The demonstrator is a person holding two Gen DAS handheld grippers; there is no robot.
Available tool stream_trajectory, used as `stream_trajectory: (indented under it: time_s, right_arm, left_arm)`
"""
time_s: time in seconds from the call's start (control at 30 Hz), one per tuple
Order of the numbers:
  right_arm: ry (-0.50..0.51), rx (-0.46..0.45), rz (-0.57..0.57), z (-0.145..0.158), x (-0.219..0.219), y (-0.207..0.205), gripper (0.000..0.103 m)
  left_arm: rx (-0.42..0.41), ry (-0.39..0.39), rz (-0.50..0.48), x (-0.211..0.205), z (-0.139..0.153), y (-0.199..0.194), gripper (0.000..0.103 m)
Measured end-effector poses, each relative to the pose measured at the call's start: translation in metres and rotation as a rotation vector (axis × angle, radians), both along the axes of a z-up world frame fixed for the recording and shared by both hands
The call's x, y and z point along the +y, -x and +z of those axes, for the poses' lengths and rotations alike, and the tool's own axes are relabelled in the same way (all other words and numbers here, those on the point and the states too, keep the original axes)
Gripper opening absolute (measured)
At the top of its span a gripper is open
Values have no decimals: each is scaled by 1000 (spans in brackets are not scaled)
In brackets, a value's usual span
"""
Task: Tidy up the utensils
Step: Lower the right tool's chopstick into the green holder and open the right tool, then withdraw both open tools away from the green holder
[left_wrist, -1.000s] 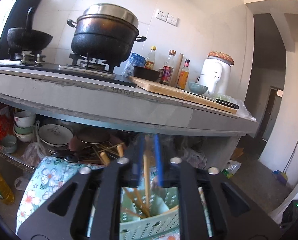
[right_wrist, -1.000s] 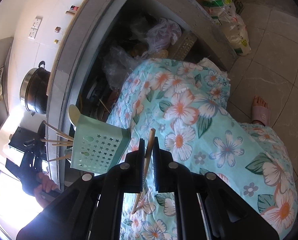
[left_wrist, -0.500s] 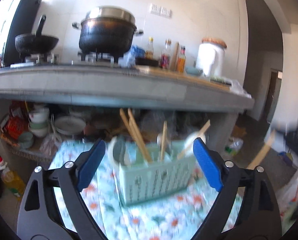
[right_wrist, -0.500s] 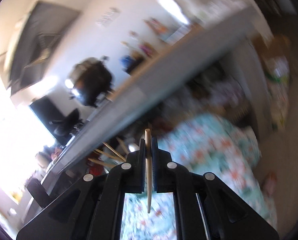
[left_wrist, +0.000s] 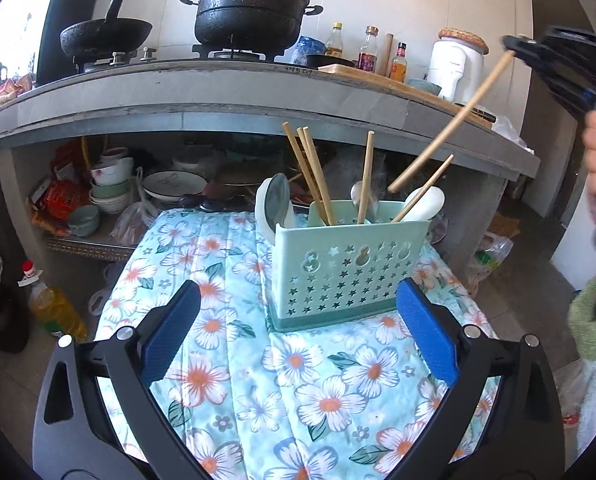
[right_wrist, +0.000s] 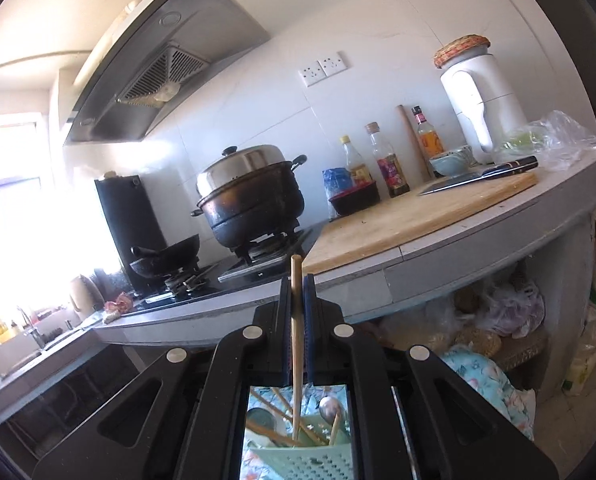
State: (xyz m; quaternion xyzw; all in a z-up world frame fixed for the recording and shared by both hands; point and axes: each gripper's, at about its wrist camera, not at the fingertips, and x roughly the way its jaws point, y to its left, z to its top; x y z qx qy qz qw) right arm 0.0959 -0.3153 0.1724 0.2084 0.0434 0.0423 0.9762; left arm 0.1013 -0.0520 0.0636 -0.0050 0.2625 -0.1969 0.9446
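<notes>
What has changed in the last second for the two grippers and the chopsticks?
The left gripper let go of its chopstick, left it in the green utensil basket, opened wide and drew back. The right gripper swung from the floral cloth up over the basket, still clamping its chopstick. The basket stayed put.

Left wrist view faces the utensil basket (left_wrist: pixel 347 264) and counter (left_wrist: pixel 258 96) from nearby; right wrist view overlooks both from above.
</notes>
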Motion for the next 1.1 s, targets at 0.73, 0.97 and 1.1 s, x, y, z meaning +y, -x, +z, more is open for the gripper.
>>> stream_trajectory:
  time_s: [0.73,0.97,1.1]
  right_arm:
    - [102,82,-15,-59,19,34,43]
    - [304,363,-124,-112,49,52,69]
    - [349,489,-162,-142,62,53,77]
  left_arm:
    - [15,-27,80,-8,-2,-2,94]
    - [-11,-153,190,-18,-6,-2,94]
    - [-15,-227,247,-23,-6,0,94]
